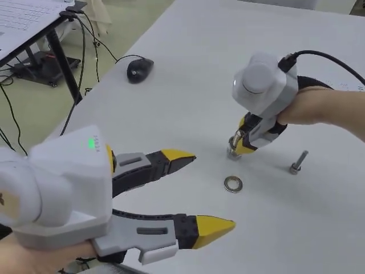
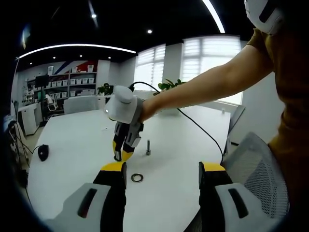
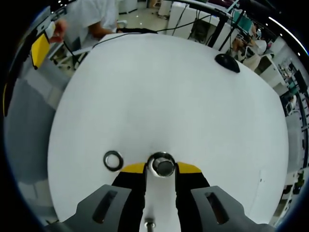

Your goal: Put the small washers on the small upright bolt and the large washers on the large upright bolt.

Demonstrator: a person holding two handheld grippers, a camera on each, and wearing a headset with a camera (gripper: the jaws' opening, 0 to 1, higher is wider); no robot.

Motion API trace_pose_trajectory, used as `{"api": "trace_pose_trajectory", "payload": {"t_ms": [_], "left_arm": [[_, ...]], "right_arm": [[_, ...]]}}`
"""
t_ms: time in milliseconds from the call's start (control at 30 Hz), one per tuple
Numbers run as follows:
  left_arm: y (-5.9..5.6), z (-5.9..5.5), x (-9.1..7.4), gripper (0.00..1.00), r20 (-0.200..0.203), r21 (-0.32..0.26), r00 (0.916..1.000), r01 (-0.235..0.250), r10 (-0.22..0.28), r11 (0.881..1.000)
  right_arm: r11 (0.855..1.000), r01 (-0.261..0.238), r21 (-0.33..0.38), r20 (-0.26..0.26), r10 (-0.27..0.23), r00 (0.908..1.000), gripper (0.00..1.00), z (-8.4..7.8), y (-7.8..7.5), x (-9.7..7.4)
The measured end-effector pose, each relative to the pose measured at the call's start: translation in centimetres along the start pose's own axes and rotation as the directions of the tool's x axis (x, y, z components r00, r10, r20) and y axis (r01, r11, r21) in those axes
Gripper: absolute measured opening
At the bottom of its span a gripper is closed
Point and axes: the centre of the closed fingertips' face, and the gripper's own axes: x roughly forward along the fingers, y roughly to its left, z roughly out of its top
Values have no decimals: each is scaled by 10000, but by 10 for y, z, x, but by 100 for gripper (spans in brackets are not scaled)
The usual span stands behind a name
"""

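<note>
My right gripper (image 1: 244,147) points down over the large upright bolt (image 1: 234,149), and its jaws stand on either side of the bolt top (image 3: 162,166). It is shut on a large washer (image 3: 161,157) that rings that top. A second washer (image 1: 232,184) lies flat on the white table (image 1: 188,85) just in front of the bolt, also visible as a washer (image 3: 113,160) and a washer (image 2: 137,178). The small upright bolt (image 1: 297,162) stands to the right. My left gripper (image 1: 197,190) hovers open and holds nothing at the near left, facing the right gripper (image 2: 123,151).
A black mouse (image 1: 138,69) with a cable lies on the table's far left part. A side table (image 1: 34,31) with cables stands beyond the left edge. An office chair (image 2: 260,164) is at the table's near side. A person's arm (image 2: 212,82) reaches over the table.
</note>
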Motion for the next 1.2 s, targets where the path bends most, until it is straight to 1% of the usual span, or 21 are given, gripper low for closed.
{"api": "trace_pose_trajectory", "payload": {"t_ms": [133, 333, 433, 600, 667, 800, 867, 933, 1033, 1100, 1200], "left_arm": [[0, -2, 0, 60, -40, -25, 10000, -15, 15, 10000], [3, -3, -3, 60, -50, -69, 10000, -75, 74, 9999], [3, -4, -3, 60, -125, -49, 9999, -88, 87, 9999], [2, -4, -3, 60, -173, -22, 9998, -90, 90, 10000], [1, -3, -3, 60, -148, -28, 9999, -73, 73, 10000], [0, -2, -2, 60, -164, 54, 9998, -66, 67, 10000], [-1, -1, -3, 60, -179, 92, 9998, -58, 60, 9999], [-2, 0, -3, 60, -182, 141, 9998, -61, 64, 9999], [-6, 2, -4, 59, -298, 316, 9996, -7, 17, 9995], [-7, 4, -5, 59, -222, 350, 9998, 1, 6, 9994], [-9, 7, -7, 59, -126, 439, 9999, -40, 45, 9990]], "right_arm": [[10000, -10, -41, -61, 10, 10000, 23, -1, 2, 6], [10000, 21, -28, 13, -21, 10000, 23, -4, 0, 14], [9999, 67, -122, 98, -66, 9999, 24, -4, 0, 13], [10000, 16, -40, 336, -15, 9994, 24, -3, 1, 11], [9998, -62, 168, 468, 54, 9989, 25, -2, 3, 9], [9998, 8, 215, 548, -20, 9985, 25, -3, 5, 0], [9998, 62, 208, 608, -75, 9981, 25, -1, 3, -4], [9994, 148, 311, 621, -167, 9979, 25, -5, 1, -7], [9988, 259, 416, 642, -285, 9975, 25, -12, 1, -18], [9985, 278, 471, 649, -308, 9974, 24, -16, 2, -22], [9981, 352, 512, 691, -387, 9969, 24, -18, 10, -33]]}}
